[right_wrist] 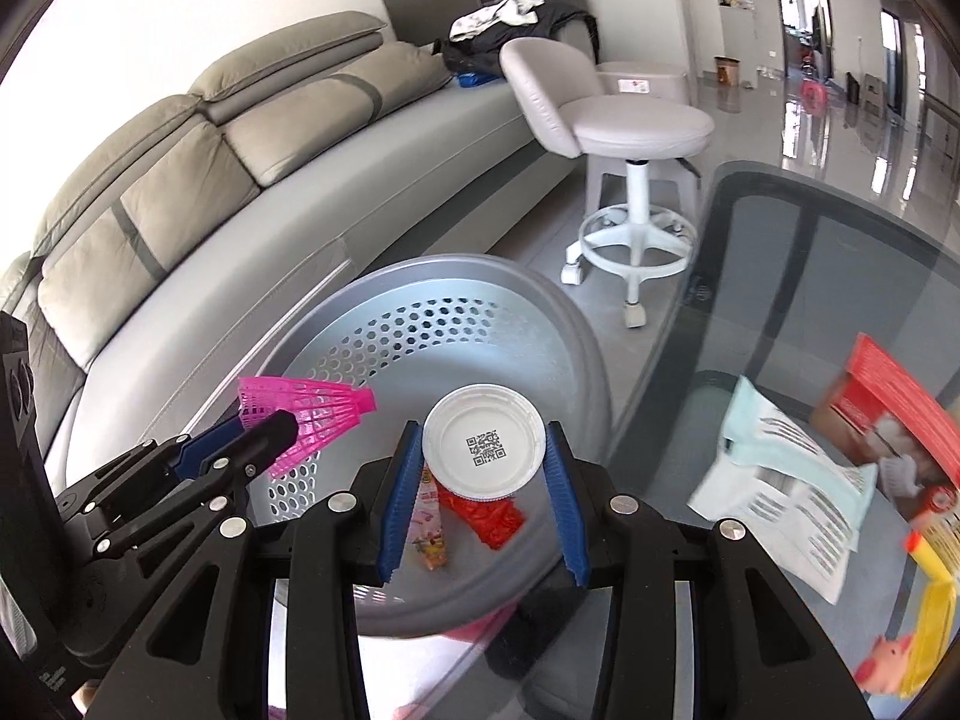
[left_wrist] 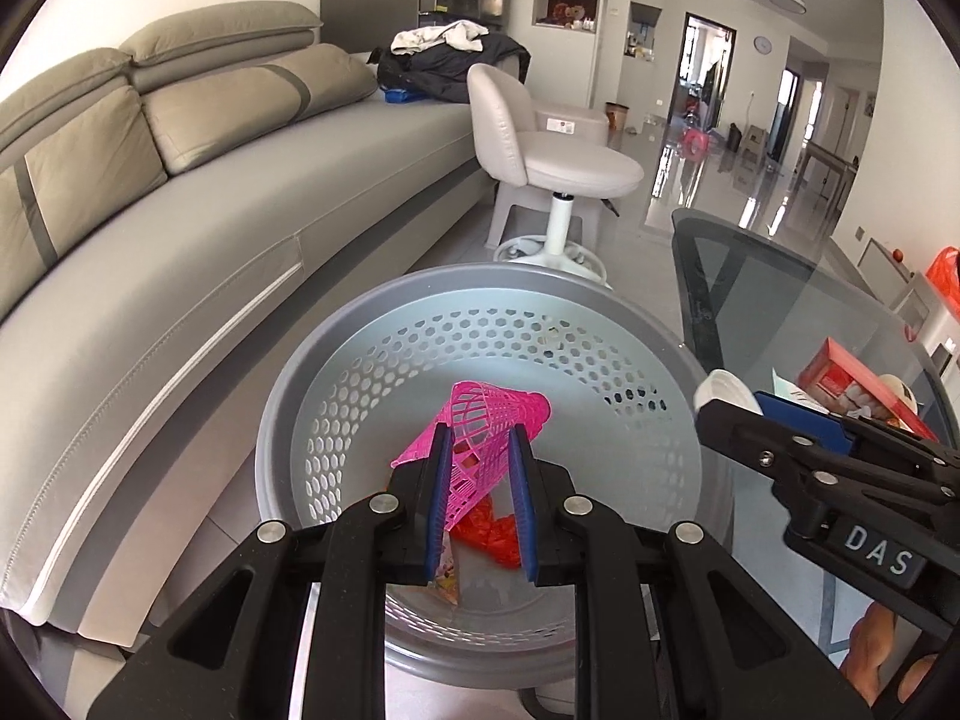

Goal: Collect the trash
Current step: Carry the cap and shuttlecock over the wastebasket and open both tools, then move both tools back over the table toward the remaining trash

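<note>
Clamped in the left gripper [left_wrist: 478, 483] over the grey perforated plastic bin [left_wrist: 336, 354], a light, springy pink plastic shuttlecock [left_wrist: 480, 420] seems best pinched at its skirt, while the right gripper [right_wrist: 480, 480] grips a white round plastic lid [right_wrist: 483, 447].

A pink lattice shuttlecock [left_wrist: 489, 420], a white QR-printed lid [right_wrist: 485, 447], and a grey honeycomb-perforated bin [left_wrist: 336, 360].

Left gripper [left_wrist: 480, 450] pinched nearly closed, right gripper [right_wrist: 483, 462] clamped part-open, both apparently angled downward.

Grey sofa [left_wrist: 180, 192], pale swivel stool [right_wrist: 630, 120], glass table [right_wrist: 810, 300], clothes heap [left_wrist: 450, 54], wall clock [left_wrist: 762, 44]
</note>
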